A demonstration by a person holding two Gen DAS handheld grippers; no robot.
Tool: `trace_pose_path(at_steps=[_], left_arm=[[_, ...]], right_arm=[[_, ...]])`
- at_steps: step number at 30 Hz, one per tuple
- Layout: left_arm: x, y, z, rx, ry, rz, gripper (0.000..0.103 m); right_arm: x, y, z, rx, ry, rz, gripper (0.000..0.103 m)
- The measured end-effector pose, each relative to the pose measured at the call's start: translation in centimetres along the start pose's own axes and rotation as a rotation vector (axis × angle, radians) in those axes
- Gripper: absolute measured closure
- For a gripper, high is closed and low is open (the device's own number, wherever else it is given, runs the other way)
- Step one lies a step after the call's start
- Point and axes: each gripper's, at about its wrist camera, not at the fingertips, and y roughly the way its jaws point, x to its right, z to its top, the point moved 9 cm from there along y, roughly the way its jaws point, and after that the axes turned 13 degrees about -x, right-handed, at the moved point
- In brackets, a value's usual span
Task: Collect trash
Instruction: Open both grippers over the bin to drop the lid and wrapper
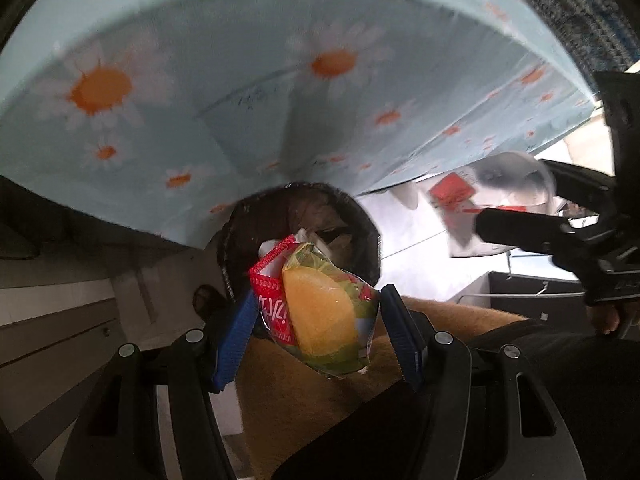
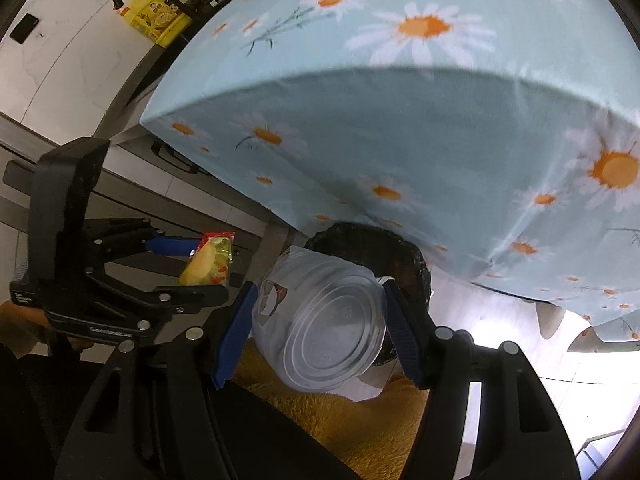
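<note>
I have both loads in hand and I am over the bin. My left hand-held gripper is clamped on a crumpled snack wrapper, red at one edge with a yellow and green print, its blue pads pressing the wrapper from both sides. My right hand-held gripper is closed on a clear plastic container, held on its side with the round base facing the camera; something red and white shows through its wall, though I cannot tell what. Just beyond both loads sits the trash bin, a round bin with a dark liner, standing on the floor partly under the overhanging daisy-print tablecloth at the corner of the tabletop. In the left wrist view I can make out what looks like scraps already lying inside the bin. As I judge it, the picking-up part for these two pieces is done and the dropping is not: neither piece is inside the rim yet, and both grips are firm. What remains is to bring each load over the opening, let go, and then check the tabletop for more; its top is barely visible from here, so I cannot say how much trash is left up there.
</note>
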Motion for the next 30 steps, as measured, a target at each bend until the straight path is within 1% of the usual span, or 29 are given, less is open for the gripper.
trace_pose_path(at_steps=[3,6,7,10,17,20,22,23,24,30], left_arm=[[-0.9,0.8,-0.2,-0.022,-0.02,0.001,0.042],[-1.3,1.2,-0.3,-0.027,-0.028,-0.001,0.042],[-1.3,1.2,-0.2,-0.028,-0.031,-0.001,0.041],[-1.4,1.2,0.0,-0.023,-0.054,-0.011,0.041],[-1.3,0.8,0.2,-0.013,-0.06,-0.008,0.043],[-1.4,0.8,0.1,-0.019,-0.07,-0.008,0.042],[-1.6,0.9,0.1,-0.024,-0.082,-0.009,0.032],[-1.7,1.0,0.0,-0.023,-0.089,-0.01,0.031],[-1.8,1.0,-0.1,-0.024,-0.095,-0.01,0.031],[-2.1,0.9,-0.3,-0.024,-0.104,0.001,0.031]], right_arm=[[-0.1,0.5,0.1,-0.013,-0.002,0.004,0.039],[-0.3,1.0,0.7,-0.018,-0.016,-0.008,0.039],[-0.2,1.0,0.5,-0.017,-0.02,-0.012,0.039],[-0.2,1.2,0.7,-0.018,-0.029,-0.012,0.039],[-0.4,1.3,0.5,-0.022,-0.048,-0.011,0.038],[-0.3,1.3,0.4,-0.02,-0.039,-0.011,0.038],[-0.2,1.4,0.4,-0.022,-0.036,-0.009,0.038],[-0.1,1.4,0.4,-0.02,-0.031,-0.011,0.034],[0.0,1.3,0.4,-0.016,-0.028,-0.009,0.032],[0.1,0.9,0.5,-0.004,-0.022,-0.004,0.032]])
